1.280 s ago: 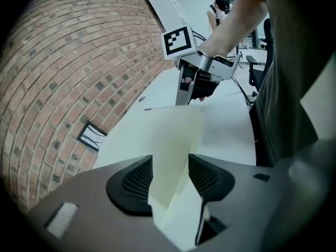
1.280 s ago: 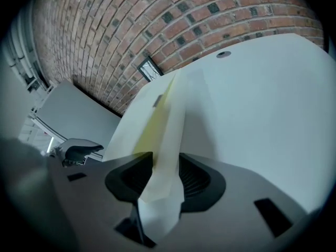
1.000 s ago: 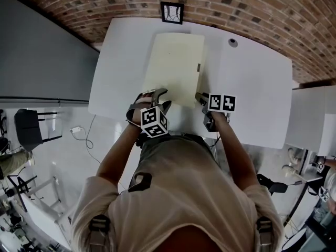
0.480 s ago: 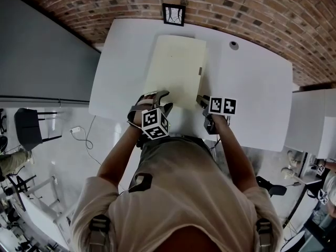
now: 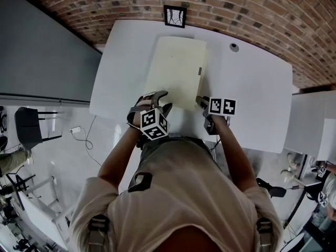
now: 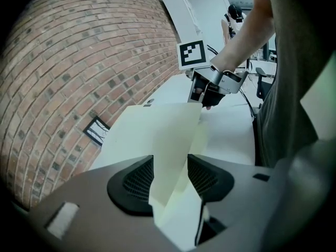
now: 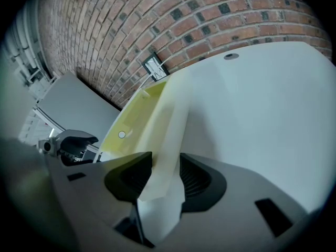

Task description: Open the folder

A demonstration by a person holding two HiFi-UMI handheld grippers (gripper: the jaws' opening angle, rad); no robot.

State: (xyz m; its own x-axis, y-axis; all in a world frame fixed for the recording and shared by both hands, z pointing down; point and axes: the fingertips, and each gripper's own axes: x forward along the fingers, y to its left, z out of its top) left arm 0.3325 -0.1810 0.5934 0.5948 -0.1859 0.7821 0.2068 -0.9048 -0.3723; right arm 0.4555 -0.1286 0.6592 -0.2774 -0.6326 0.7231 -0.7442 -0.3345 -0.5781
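A pale yellow folder [image 5: 176, 70] lies on the white table [image 5: 252, 88], with a small clasp [image 5: 199, 71] on its right edge. My left gripper [image 5: 155, 94] is at the folder's near left corner, and in the left gripper view the cover [image 6: 163, 140] runs between the jaws of the left gripper [image 6: 170, 180], which is shut on it. My right gripper [image 5: 200, 100] is at the near right corner. Its jaws have just been opening. The folder's edge [image 7: 170, 135] stands between the pads of the right gripper [image 7: 165, 177], and a yellow inside face [image 7: 134, 119] shows beside it.
A black-framed marker [image 5: 175, 16] sits at the table's far edge, against the brick floor. A small round hole [image 5: 233, 47] is at the table's far right. A grey panel [image 5: 42, 62] stands left of the table. Another white table [image 5: 310, 119] stands to the right.
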